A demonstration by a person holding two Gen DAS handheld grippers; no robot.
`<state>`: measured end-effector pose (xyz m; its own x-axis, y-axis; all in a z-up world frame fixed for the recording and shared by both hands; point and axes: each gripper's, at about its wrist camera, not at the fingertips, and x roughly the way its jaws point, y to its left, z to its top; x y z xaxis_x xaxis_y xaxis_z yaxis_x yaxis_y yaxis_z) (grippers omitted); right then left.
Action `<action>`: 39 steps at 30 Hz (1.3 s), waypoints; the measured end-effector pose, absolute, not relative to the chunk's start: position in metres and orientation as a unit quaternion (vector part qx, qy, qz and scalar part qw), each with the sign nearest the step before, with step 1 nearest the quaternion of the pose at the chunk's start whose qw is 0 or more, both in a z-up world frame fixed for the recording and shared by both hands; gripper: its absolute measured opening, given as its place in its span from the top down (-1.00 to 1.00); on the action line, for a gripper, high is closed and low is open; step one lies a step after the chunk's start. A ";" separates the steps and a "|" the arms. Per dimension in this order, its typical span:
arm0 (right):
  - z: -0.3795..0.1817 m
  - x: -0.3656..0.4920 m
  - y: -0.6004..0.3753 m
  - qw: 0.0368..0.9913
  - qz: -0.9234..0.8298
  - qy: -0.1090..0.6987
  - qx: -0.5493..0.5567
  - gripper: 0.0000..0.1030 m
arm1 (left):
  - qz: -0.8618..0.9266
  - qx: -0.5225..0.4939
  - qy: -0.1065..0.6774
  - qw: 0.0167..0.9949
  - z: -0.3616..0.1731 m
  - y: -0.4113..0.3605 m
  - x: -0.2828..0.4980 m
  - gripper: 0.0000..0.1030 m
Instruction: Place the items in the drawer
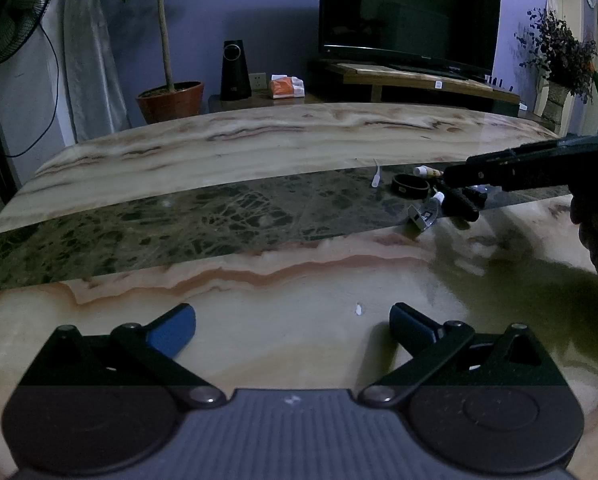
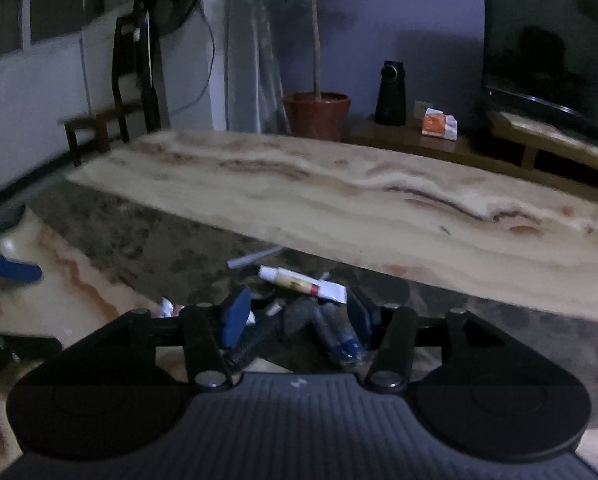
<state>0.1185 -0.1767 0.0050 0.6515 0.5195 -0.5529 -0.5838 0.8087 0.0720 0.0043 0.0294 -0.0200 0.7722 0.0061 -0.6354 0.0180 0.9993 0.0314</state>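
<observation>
Small items lie in a heap on the dark middle band of the marble table (image 2: 339, 208). Among them are a white tube with a red band (image 2: 303, 282), a clear blue-tipped piece (image 2: 341, 338) and a dark grey lump (image 2: 299, 314). My right gripper (image 2: 297, 310) hangs low over the heap, open, its blue pads apart on either side and pressing on nothing. The left wrist view shows it (image 1: 455, 190) beside a crumpled tube (image 1: 425, 212) and a black ring (image 1: 410, 185). My left gripper (image 1: 291, 318) is open over bare pale marble, holding nothing. No drawer is in view.
A thin white plastic piece (image 1: 376, 176) lies left of the ring, and a white speck (image 1: 358, 309) sits between the left fingers. Beyond the table stand a potted plant (image 1: 171, 100), a black speaker (image 1: 231, 72), a tissue pack (image 1: 285, 87), a TV (image 1: 409, 16) and a fan (image 1: 11, 8).
</observation>
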 end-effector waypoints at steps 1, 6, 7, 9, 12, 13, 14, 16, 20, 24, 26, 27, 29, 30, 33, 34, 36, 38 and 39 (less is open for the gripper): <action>0.005 0.118 -0.177 0.906 0.307 0.288 -0.045 -0.09 | -0.003 0.018 0.337 0.941 -0.020 0.029 0.004 -0.99; 0.006 0.099 -0.162 0.898 0.345 0.263 -0.075 -0.09 | -0.003 0.018 0.337 0.941 -0.020 0.029 0.004 -0.99; 0.005 0.097 -0.156 0.896 0.344 0.263 -0.093 -0.09 | -0.003 0.018 0.337 0.941 -0.020 0.029 0.004 -0.99; 0.002 0.094 -0.145 0.889 0.344 0.273 -0.127 -0.09 | -0.003 0.018 0.337 0.941 -0.020 0.029 0.004 -0.99; -0.002 0.092 -0.139 0.894 0.323 0.273 -0.148 -0.09 | -0.003 0.018 0.337 0.941 -0.020 0.029 0.004 -0.99; -0.002 0.093 -0.140 0.895 0.321 0.275 -0.140 -0.09 | -0.003 0.018 0.337 0.941 -0.020 0.029 0.004 -0.99; -0.002 0.094 -0.141 0.897 0.319 0.277 -0.130 -0.08 | -0.003 0.018 0.337 0.941 -0.020 0.029 0.004 -0.99; -0.002 0.093 -0.140 0.898 0.319 0.274 -0.132 -0.04 | -0.003 0.018 0.337 0.941 -0.020 0.029 0.004 -0.99; -0.001 0.084 -0.139 0.888 0.340 0.270 -0.152 0.03 | -0.003 0.018 0.337 0.941 -0.020 0.029 0.004 -0.99; 0.002 0.071 -0.139 0.847 0.402 0.297 -0.179 0.04 | -0.003 0.018 0.337 0.941 -0.020 0.029 0.004 -0.99; 0.004 0.064 -0.138 0.840 0.411 0.291 -0.201 0.03 | -0.003 0.018 0.337 0.941 -0.020 0.029 0.004 -0.99; 0.005 0.060 -0.138 0.843 0.404 0.282 -0.218 0.02 | -0.003 0.018 0.337 0.941 -0.020 0.029 0.004 -0.99; 0.006 0.062 -0.141 0.852 0.394 0.273 -0.213 0.00 | -0.003 0.018 0.337 0.941 -0.020 0.030 0.004 -0.99; 0.007 0.065 -0.143 0.858 0.387 0.270 -0.203 -0.02 | -0.003 0.018 0.337 0.941 -0.020 0.030 0.004 -0.99; 0.004 0.073 -0.149 0.866 0.376 0.275 -0.181 -0.09 | -0.003 0.018 0.337 0.941 -0.020 0.030 0.004 -0.99; 0.002 0.076 -0.150 0.864 0.374 0.283 -0.181 -0.09 | -0.003 0.018 0.337 0.941 -0.020 0.030 0.004 -0.99; 0.000 0.080 -0.151 0.861 0.382 0.288 -0.172 -0.21 | -0.003 0.018 0.337 0.941 -0.020 0.030 0.004 -0.99; -0.002 0.083 -0.151 0.861 0.385 0.287 -0.165 -0.26 | -0.003 0.018 0.337 0.941 -0.020 0.030 0.004 -0.99; -0.003 0.083 -0.150 0.863 0.385 0.284 -0.165 -0.29 | -0.003 0.018 0.337 0.941 -0.020 0.030 0.004 -0.99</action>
<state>0.0831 -0.1499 -0.0031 0.5427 0.5706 -0.6164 -0.7580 0.6489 -0.0667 0.0044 0.0295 -0.0200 0.7722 0.0062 -0.6354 0.0179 0.9993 0.0315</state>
